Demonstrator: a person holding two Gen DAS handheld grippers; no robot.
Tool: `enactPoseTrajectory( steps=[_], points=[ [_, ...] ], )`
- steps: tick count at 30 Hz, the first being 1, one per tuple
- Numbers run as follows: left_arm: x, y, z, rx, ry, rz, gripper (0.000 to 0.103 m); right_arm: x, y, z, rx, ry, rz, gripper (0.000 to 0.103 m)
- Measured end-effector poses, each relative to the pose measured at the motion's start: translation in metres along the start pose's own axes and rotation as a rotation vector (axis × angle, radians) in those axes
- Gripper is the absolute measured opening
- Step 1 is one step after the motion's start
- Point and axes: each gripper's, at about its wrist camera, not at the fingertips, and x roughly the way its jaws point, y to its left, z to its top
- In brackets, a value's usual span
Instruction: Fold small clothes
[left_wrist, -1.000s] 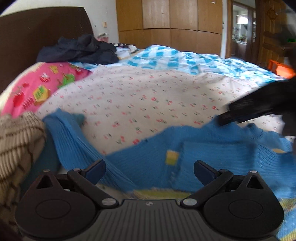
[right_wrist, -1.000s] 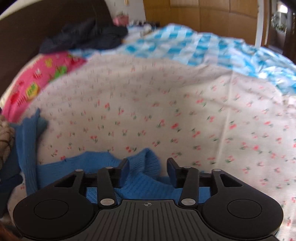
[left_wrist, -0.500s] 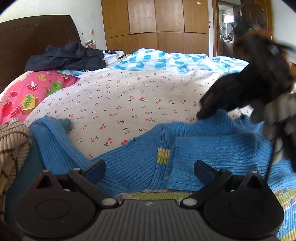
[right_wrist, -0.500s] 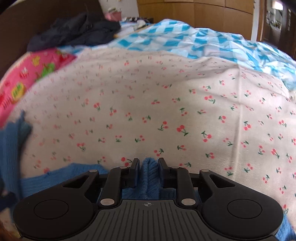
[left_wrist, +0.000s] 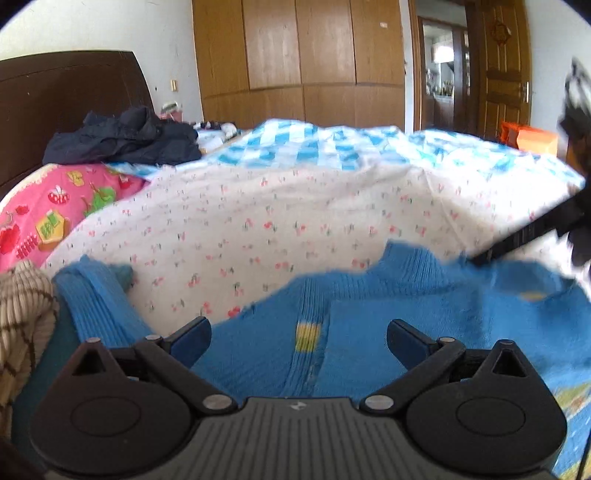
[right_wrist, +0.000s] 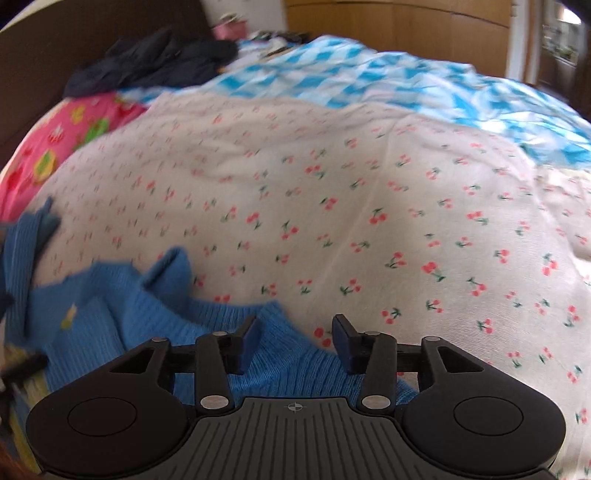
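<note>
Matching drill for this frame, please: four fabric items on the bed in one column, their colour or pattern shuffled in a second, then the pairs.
Items
1. sweater
2. sheet
3. quilt
4. jacket

Descriptions
A. dark navy, heaped by the headboard
B. blue and white checks
C. plain blue ribbed knit
D. white with small red cherries

Pairs: 1-C, 2-D, 3-B, 4-A

Home bedroom: bed (left_wrist: 295, 206) with cherry-print sheet, dark wooden headboard (left_wrist: 70, 96) at left, blue-white checked quilt (left_wrist: 314, 147) further back, pink cartoon-print pillow (left_wrist: 55, 214). Wooden wardrobe (left_wrist: 299, 62) along the far wall, panelled wooden door (left_wrist: 506, 70) beside an open doorway. Dark clothes pile (left_wrist: 125, 138) near the headboard
</note>
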Motion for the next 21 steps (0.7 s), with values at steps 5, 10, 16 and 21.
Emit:
enactPoseTrajectory(
  steps=[5, 10, 16, 21],
  points=[
    [0.014, -0.007, 0.022, 0.009, -0.009, -0.016, 0.103, -0.002, -0.014, -0.002, -0.008, 0.028, 0.099, 0.045],
    [0.047, -0.02, 0.037, 0.059, 0.014, -0.052, 0.103, -0.007, -0.023, -0.008, -0.017, 0.022, 0.198, 0.05],
    [0.089, -0.031, 0.041, 0.144, 0.108, -0.061, 0.103, 0.003, -0.007, -0.01, -0.036, 0.015, 0.06, 0.013],
    [0.109, -0.036, 0.03, 0.214, 0.119, 0.125, 0.103, -0.027, -0.019, -0.022, 0.022, -0.037, -0.09, 0.009]
  ],
)
